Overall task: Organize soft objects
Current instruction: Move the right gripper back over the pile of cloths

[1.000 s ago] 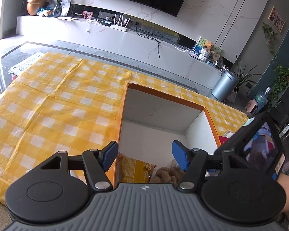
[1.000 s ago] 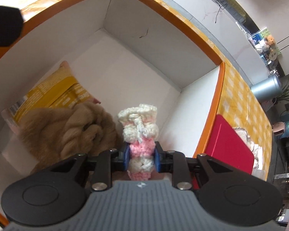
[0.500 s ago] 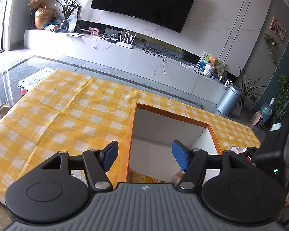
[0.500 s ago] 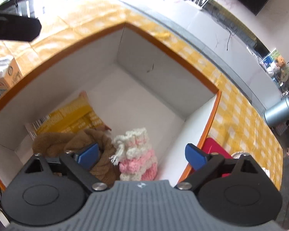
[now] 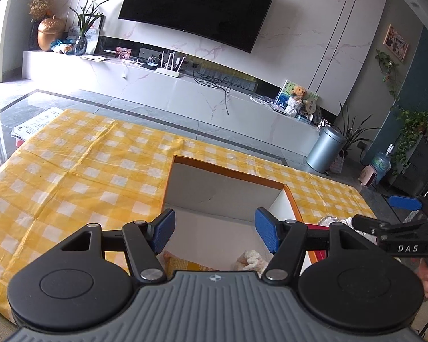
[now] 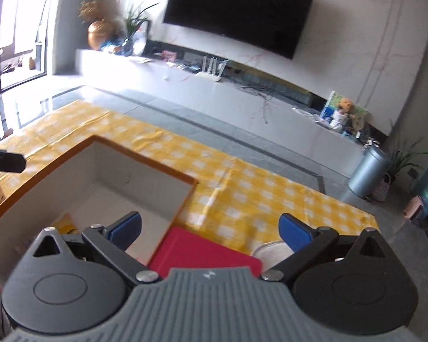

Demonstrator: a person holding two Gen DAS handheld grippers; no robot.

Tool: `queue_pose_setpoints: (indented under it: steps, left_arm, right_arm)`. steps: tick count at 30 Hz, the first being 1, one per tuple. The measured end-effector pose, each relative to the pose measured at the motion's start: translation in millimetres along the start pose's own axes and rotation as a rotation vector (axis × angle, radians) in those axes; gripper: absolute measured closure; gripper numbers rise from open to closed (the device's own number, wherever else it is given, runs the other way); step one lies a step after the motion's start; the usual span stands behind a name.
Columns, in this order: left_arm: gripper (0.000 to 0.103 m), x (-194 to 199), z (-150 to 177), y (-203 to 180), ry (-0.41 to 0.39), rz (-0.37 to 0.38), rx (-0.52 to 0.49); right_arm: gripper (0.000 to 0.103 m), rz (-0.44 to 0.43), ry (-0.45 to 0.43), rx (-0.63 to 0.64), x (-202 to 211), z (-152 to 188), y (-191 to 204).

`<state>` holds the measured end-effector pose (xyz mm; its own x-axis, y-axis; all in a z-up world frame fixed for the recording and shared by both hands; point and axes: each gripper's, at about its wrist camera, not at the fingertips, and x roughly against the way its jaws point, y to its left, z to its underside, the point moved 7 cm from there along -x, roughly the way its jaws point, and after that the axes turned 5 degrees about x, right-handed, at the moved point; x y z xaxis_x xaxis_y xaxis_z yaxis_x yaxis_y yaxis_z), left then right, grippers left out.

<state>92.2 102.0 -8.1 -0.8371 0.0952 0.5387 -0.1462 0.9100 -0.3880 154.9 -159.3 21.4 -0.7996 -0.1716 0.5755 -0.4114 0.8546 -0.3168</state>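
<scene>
Right tool up high, jaws spread wide and nothing between them — they have just been opening, and the gap shows only counter cloth and a red flat thing lying just beside the box. Off to its right, a pale rounded item peeks out from behind the right finger; too little of it shows to say what it is. Left tool hangs over the near end of the box, jaws also spread, empty, pointing down into the opening.

Down inside, the soft things are stowed: a knitted cream piece sits on the box floor at the near end, and next to it a yellow packet. The pink part of the knit is hidden under the left tool's body here. In the left view more pale fabric lies on the yellow checked counter beyond the box's right wall, near the right tool's arm.

So the drop looks done, and this reads as the retreat between items. My guess at the next call: swing the open right tool over to that pale fabric outside the box, come down on it, pinch a good fold, then carry it across the orange rim and let go inside
</scene>
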Motion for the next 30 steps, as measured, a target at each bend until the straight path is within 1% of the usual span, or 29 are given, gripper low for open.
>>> queue_pose_setpoints:
  steps: [2,5,7,10,14,16,18,19,22,26,30]
  left_arm:
    - [0.028,-1,3,-9,-0.003,0.014,-0.028]
    - [0.028,-3,10,-25,-0.006,0.023,-0.090]
    - [0.028,-4,15,-38,-0.010,0.026,-0.141]
    - [0.027,-8,22,-58,-0.009,0.022,-0.191]
    - [0.028,-19,35,-84,0.054,0.041,-0.238]
    - [0.028,-27,43,-97,0.090,0.051,-0.257]
    - [0.028,-34,51,-110,0.126,0.057,-0.272]
    - [0.028,-38,55,-117,0.143,0.062,-0.282]
    - [0.028,-44,67,-138,0.180,0.073,-0.320]
    - [0.028,-50,77,-165,0.195,0.066,-0.381]
    - [0.028,-54,85,-189,0.196,0.054,-0.451]
  right_arm:
    - [0.003,0.066,-0.017,-0.071,2,11,-23]
    - [0.003,0.148,-0.006,-0.173,-2,35,-57]
    - [0.003,0.173,0.029,-0.239,-9,57,-76]
    - [0.003,0.239,0.107,-0.320,-19,84,-103]
    - [0.003,0.281,0.142,-0.355,-19,112,-132]
    - [0.003,0.304,0.180,-0.396,-20,127,-144]
    - [0.003,0.330,0.235,-0.464,-18,149,-159]
    - [0.003,0.333,0.250,-0.486,-18,157,-163]
    - [0.003,0.305,0.239,-0.521,-15,174,-173]
    - [0.003,0.317,0.233,-0.568,-20,184,-185]
    - [0.003,0.248,0.216,-0.574,-32,185,-185]
